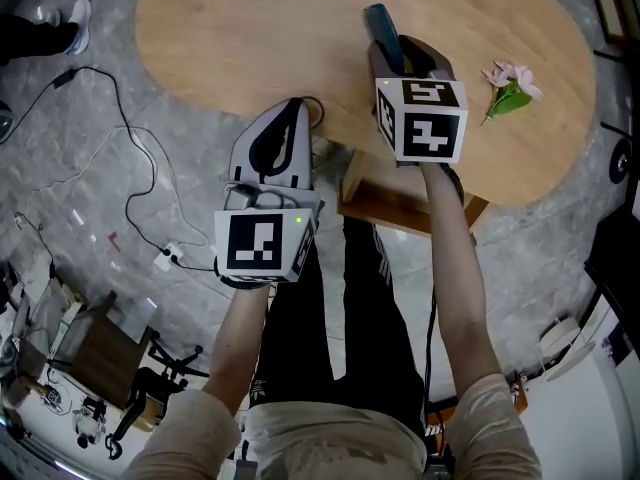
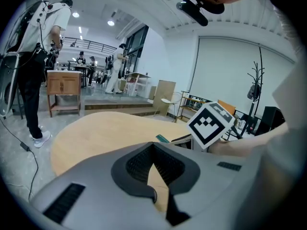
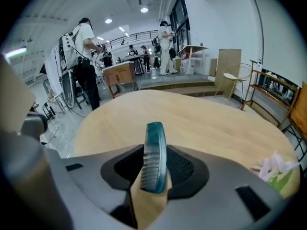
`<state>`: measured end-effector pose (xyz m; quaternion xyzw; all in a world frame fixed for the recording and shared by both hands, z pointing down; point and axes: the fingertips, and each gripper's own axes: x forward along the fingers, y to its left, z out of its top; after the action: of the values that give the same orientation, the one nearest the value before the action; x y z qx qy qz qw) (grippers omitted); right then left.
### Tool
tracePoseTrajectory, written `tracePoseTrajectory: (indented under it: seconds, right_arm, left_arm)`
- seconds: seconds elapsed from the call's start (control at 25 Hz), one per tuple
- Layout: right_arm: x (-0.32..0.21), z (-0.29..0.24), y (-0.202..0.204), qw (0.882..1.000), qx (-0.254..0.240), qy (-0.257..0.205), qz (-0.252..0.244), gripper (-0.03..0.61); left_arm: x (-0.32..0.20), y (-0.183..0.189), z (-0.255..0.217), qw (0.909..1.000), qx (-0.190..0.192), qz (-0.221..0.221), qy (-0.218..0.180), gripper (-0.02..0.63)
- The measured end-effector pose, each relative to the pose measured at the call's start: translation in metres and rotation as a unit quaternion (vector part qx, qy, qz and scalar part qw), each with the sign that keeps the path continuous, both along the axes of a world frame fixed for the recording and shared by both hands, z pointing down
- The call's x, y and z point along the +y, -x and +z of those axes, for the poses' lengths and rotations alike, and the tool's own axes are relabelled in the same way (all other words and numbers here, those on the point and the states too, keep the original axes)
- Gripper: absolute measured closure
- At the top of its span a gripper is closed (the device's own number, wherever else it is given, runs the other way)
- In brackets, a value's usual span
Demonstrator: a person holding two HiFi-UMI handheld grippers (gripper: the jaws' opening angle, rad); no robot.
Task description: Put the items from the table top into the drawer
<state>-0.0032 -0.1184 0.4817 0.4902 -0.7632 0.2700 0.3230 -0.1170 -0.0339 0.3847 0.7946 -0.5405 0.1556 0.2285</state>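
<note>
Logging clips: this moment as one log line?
right gripper: shut on comb | left gripper: shut, empty | flower: on table

No words, numbers or brand names can be read. The only print is black-and-white square code patterns on the white marker cube (image 1: 262, 245) of the left gripper (image 1: 296, 106) and the second white marker cube (image 1: 422, 118) of the right gripper (image 1: 390, 53).

My head camera looks steeply down from well above the wooden table (image 1: 250, 38). The camera on my left gripper (image 2: 154, 150) sits close behind the jaws and faces across the table into the room. The one on my right gripper (image 3: 154, 150) does likewise. Both catch what is probably the same cabinet (image 2: 62, 87) beyond the table. The flower (image 3: 274, 166) on the table shows in the head and right gripper views.
</note>
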Motion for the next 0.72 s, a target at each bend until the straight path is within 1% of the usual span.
tracePoseTrajectory:
  seconds: [0.16,0.28,0.48,0.72]
  right_arm:
    - [0.017,-0.046,0.001,0.999,-0.022,-0.043,-0.007,0.423]
    - [0.038,-0.076,-0.005,0.998,-0.032,-0.061,-0.006,0.423]
    - [0.077,-0.106,-0.017,0.997,-0.043,-0.063,0.003,0.423]
    - [0.098,-0.11,-0.032,0.997,-0.048,-0.056,0.013,0.423]
  left_arm:
    - [-0.004,-0.006,-0.01,1.0,0.003,0.004,-0.008,0.606]
    - [-0.009,-0.014,-0.02,0.9998,0.003,0.007,-0.021,0.606]
    - [-0.01,-0.025,-0.029,0.9995,0.001,0.012,-0.029,0.606]
    - [-0.005,-0.038,-0.028,0.9995,0.001,0.019,-0.027,0.606]
